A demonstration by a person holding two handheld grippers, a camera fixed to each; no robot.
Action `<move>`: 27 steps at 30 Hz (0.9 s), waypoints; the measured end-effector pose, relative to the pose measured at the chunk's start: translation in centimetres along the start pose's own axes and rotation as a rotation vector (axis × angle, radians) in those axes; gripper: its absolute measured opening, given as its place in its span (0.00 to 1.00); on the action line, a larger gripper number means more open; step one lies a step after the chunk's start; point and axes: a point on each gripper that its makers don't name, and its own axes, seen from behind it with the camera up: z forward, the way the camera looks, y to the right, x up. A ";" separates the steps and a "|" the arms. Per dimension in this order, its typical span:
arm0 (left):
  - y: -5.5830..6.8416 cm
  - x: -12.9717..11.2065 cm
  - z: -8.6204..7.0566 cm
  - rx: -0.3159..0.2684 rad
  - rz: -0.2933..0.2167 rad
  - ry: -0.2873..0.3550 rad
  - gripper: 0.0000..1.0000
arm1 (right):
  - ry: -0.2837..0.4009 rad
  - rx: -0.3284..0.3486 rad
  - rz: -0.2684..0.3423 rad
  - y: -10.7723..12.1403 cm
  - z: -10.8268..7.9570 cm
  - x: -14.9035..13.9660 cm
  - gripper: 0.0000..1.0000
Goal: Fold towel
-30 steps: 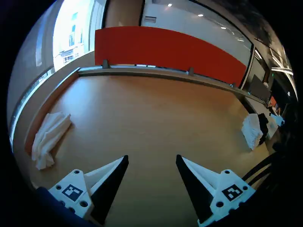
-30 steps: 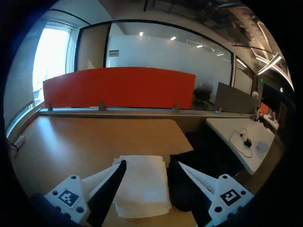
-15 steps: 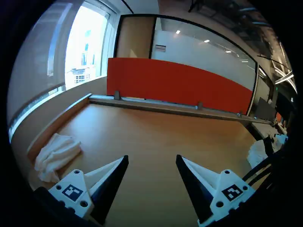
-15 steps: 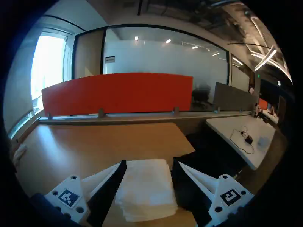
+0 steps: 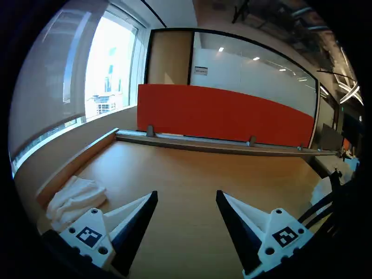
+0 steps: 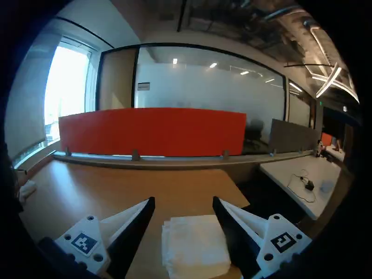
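White and crumpled, lay low and left of left gripper (image 5: 186,192): towel (image 5: 74,201), not yet folded. Held both grippers wide, empty. Kept right gripper (image 6: 182,199) over table (image 5: 195,167), stack (image 6: 195,239) just ahead between its fingers, ungripped. Judged between towels: needed next to reach left, pinch an edge, spread it flat.
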 end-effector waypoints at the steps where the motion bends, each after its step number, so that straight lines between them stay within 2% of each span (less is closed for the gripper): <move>1: 0.0 0.2 0.0 -0.002 0.004 0.004 0.93 | 0.009 0.002 -0.001 -0.4 0.1 0.4 0.96; 12: -0.3 2.0 0.3 -0.023 0.007 0.046 0.93 | 0.078 0.052 -0.022 -6.6 0.2 3.0 0.96; 27: -0.6 3.9 0.6 -0.058 0.009 0.099 0.93 | 0.122 0.123 -0.020 -14.2 0.0 4.6 0.97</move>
